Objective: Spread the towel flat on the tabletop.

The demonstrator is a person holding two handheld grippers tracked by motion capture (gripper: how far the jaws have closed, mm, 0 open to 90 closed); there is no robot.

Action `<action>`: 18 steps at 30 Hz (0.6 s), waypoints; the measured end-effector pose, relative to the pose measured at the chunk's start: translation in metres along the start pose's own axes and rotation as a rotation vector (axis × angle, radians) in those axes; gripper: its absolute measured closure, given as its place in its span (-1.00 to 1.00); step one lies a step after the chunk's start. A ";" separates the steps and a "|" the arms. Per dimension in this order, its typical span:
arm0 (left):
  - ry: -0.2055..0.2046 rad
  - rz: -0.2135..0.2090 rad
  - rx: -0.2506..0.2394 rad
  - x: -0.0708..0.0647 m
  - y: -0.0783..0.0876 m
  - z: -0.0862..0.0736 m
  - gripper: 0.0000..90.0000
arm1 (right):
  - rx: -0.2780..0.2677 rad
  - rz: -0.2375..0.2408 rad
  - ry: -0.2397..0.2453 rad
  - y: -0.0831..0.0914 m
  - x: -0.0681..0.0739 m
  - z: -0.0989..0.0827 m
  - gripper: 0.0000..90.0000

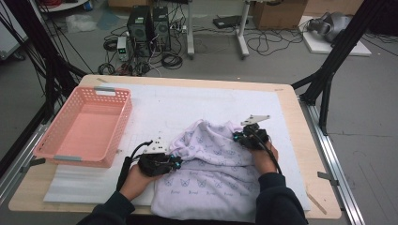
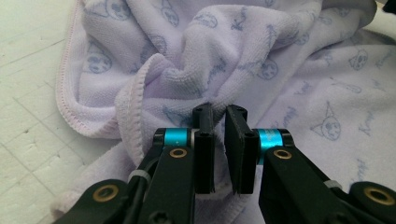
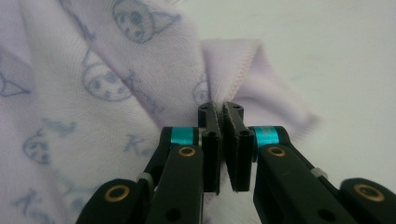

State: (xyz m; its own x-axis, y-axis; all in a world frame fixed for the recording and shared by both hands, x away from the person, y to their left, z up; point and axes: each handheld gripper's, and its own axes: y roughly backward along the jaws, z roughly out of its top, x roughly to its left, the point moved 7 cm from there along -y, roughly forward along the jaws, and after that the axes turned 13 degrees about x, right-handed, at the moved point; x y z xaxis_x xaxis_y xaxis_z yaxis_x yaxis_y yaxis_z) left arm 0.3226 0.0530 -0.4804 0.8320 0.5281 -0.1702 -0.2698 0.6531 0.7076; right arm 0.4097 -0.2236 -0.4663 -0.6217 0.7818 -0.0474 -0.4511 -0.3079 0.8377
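We are seeing a pink plastic basket (image 1: 84,126) sitting at the table's left edge, with bare white foam mat (image 1: 155,103) beside it. Our left gripper (image 2: 219,116) is pinching a fold of the lavender printed terry towel (image 1: 211,168) lying crumpled at the near edge; our right gripper (image 3: 220,112) is clamping its stitched hem.

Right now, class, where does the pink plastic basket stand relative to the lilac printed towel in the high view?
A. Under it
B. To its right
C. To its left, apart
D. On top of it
C: the pink plastic basket stands left of the lilac printed towel, white mat between them.
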 end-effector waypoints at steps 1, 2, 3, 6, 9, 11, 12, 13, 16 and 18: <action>0.002 -0.001 -0.001 0.000 0.000 0.000 0.81 | -0.010 -0.023 -0.015 0.009 -0.007 -0.005 0.91; 0.003 -0.001 0.000 -0.001 0.000 0.000 0.81 | -0.017 -0.031 -0.033 0.016 -0.013 -0.011 0.91; 0.002 -0.004 0.002 -0.001 -0.001 0.000 0.80 | -0.024 -0.049 -0.048 0.023 -0.019 -0.017 0.91; 0.003 -0.037 0.007 -0.003 -0.003 0.002 0.78 | 0.004 -0.101 -0.078 0.042 -0.037 -0.043 0.91; 0.003 -0.059 -0.003 -0.004 -0.001 0.008 0.58 | 0.078 -0.158 -0.081 0.053 -0.051 -0.072 0.91; 0.025 -0.029 -0.024 0.003 0.003 0.018 0.27 | 0.099 -0.160 -0.094 0.058 -0.054 -0.087 0.91; 0.044 -0.012 -0.045 0.008 0.007 0.024 0.15 | 0.109 -0.163 -0.090 0.060 -0.054 -0.092 0.91; 0.064 0.002 -0.069 0.013 0.011 0.030 0.09 | 0.112 -0.163 -0.093 0.061 -0.052 -0.095 0.90; 0.107 0.037 -0.133 0.027 0.023 0.052 -0.03 | 0.081 -0.150 -0.089 0.062 -0.048 -0.099 0.80; 0.100 0.066 -0.150 0.036 0.027 0.068 -0.06 | 0.036 -0.150 -0.096 0.065 -0.048 -0.096 0.58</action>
State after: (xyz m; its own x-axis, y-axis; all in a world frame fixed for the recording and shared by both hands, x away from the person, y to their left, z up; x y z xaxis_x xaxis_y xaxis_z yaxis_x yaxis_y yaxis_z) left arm 0.3784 0.0529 -0.4210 0.7598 0.6189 -0.1992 -0.3980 0.6850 0.6102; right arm 0.3490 -0.3331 -0.4621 -0.4842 0.8664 -0.1225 -0.5100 -0.1657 0.8441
